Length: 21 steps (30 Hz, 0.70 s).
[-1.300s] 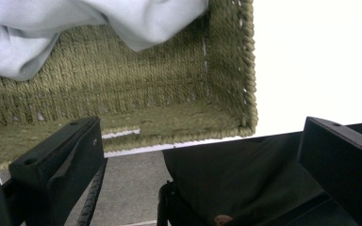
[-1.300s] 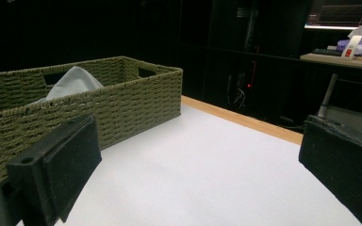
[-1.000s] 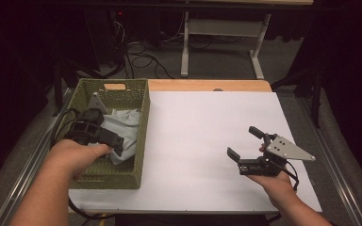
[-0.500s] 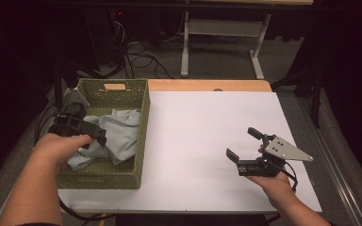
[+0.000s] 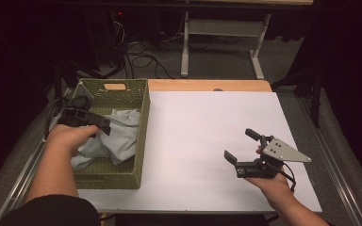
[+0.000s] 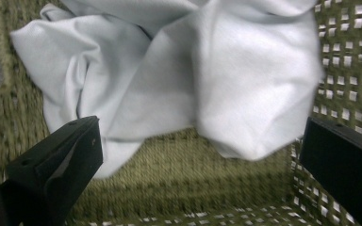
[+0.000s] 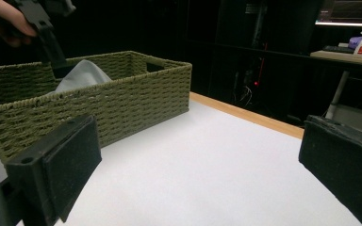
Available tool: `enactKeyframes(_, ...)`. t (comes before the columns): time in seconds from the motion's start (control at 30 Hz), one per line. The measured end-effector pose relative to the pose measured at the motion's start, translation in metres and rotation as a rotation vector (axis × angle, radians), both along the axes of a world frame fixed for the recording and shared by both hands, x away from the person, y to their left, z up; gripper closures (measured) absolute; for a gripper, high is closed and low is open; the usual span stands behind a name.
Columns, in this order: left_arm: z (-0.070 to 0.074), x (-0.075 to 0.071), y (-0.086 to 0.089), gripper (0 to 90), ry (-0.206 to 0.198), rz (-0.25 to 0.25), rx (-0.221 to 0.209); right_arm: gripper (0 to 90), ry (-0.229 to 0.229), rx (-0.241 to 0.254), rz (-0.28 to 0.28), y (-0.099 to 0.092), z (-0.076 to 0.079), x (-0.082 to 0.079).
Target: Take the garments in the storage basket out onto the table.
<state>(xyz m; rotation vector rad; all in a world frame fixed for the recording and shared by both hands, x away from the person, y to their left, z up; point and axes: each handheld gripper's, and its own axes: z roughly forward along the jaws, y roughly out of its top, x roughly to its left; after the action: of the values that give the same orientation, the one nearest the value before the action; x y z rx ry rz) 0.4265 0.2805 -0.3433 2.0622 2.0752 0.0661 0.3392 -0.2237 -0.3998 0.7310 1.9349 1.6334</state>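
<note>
1. My left claw (image 5: pixel 86 121) is over the green basket (image 5: pixel 142 123), at the left side of the table (image 5: pixel 202 136).
2. In the left gripper view this claw (image 6: pixel 198 155) is wide open. One black jaw is at the bottom left and the other is at the far right, with a big gap between them.
3. It holds nothing. The pale cloth (image 6: pixel 179 70) lies under it and past the jaw tips, not between them.
4. The cloth (image 5: pixel 115 136) is inside the basket. It is all bunched up, with folds and bumps.
5. Some of the cloth leans on the basket's right wall in the high view. I can see the woven basket floor (image 6: pixel 179 179) just in front of my jaws.
6. My left hand (image 5: pixel 70 136) holds the claw from behind, above the near part of the basket.
7. My right claw (image 5: pixel 242 146) is over the white table top, far from the basket, near the front right corner.
8. It is wide open too. In the right gripper view its two jaws stand far apart and nothing is between them (image 7: pixel 198 155).
9. This claw points at the basket (image 7: pixel 99 103). From there I can see a bit of the cloth (image 7: pixel 80 75) poke up over the rim, with my other claw (image 7: pixel 40 21) right above it.
10. My right hand (image 5: pixel 275 186) holds that claw just above the table.
</note>
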Motion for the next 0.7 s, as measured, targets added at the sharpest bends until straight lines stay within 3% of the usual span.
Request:
enactKeyframes(0.03,-0.006,0.007,0.000,0.7,0.009,-0.016,0.015,0.8,0.000,0.000,0.003,0.000,0.000,0.000)
enactKeyframes(0.17,-0.020,0.021,0.002,0.8,0.032,-0.028,0.003,0.8,0.000,-0.006,0.009,0.001,0.000,0.000)
enactKeyframes(0.23,-0.025,0.024,0.002,1.8,0.032,-0.032,0.004,0.8,0.001,-0.008,0.010,0.001,-0.001,0.000)
enactKeyframes(0.33,-0.044,0.034,0.002,4.3,0.019,-0.032,-0.003,0.8,0.000,-0.012,0.012,0.002,-0.001,0.000)
enactKeyframes(0.4,-0.048,0.036,0.003,5.1,0.020,-0.040,0.002,0.8,0.000,-0.011,0.013,0.003,-0.001,0.000)
enactKeyframes(0.53,-0.071,0.043,0.006,5.0,0.032,-0.044,0.031,0.8,-0.004,-0.013,0.016,0.002,0.000,-0.001)
enactKeyframes(0.7,-0.099,0.046,0.000,0.1,0.081,-0.055,0.052,0.8,-0.002,-0.014,0.020,0.003,0.000,-0.001)
